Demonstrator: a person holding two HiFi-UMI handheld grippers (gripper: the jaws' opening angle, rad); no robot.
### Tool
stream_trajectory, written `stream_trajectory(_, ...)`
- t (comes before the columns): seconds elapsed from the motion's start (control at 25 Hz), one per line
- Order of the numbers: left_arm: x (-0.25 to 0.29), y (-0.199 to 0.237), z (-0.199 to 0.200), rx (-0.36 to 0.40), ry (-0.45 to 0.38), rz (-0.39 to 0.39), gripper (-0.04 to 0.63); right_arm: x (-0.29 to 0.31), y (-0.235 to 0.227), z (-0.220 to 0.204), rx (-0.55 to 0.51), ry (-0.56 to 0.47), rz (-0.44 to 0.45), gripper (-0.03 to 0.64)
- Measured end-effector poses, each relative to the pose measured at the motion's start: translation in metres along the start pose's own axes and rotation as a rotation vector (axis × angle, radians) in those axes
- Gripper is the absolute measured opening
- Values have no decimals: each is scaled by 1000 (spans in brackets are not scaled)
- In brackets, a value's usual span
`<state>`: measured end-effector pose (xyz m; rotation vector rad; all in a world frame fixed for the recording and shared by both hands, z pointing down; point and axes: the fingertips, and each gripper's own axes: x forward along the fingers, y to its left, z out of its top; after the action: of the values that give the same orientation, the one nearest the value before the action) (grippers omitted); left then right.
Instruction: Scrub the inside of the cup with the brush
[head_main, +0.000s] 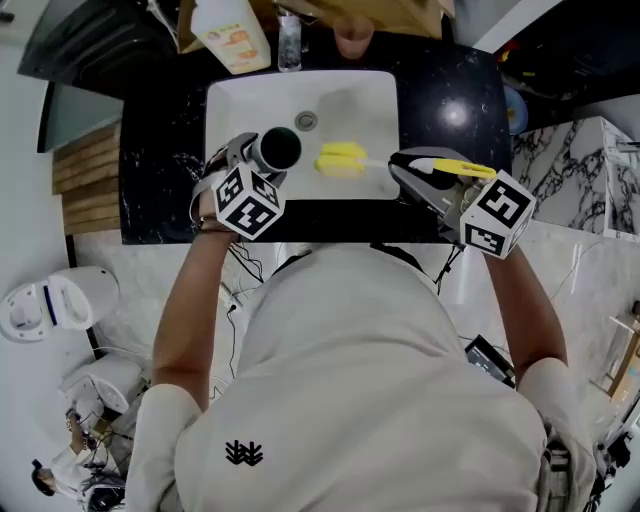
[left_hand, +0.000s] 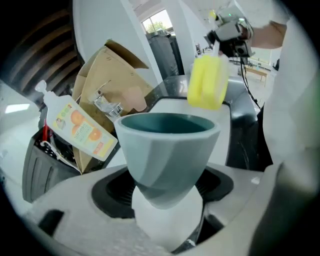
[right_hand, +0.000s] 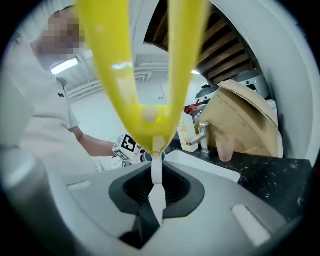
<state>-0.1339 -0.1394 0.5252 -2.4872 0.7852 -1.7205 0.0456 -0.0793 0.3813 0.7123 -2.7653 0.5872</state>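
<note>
Over the white sink, my left gripper is shut on a grey-blue cup. In the left gripper view the cup sits upright between the jaws of that gripper, its dark inside showing. My right gripper is shut on the yellow handle of the brush. The brush's yellow sponge head hangs just right of the cup's mouth, outside it. From the left gripper the sponge head shows beyond the rim. The looped handle rises from my right gripper.
A soap pouch with orange print, a faucet, a pink cup and a brown paper bag stand behind the sink on the black counter. The drain lies in the basin.
</note>
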Motion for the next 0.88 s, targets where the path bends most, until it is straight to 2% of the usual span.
stream_trajectory(0.32,-13,2,24,-228,-194,-70,359,-8,-6,-18,48,4,-76,46)
stream_trajectory(0.56,-26,-5,45,-375,-342,-156,359,-14,-8,-22,52,-4,-122,46)
stream_trajectory(0.68,-31,-5,51,-406,-391,-175,359,-14,-8,-24,54,-4,-137,46)
stream_trajectory(0.88,-34,-2,48,-402,-399,-168,360,-13,-6,-27,47,6,-146,46)
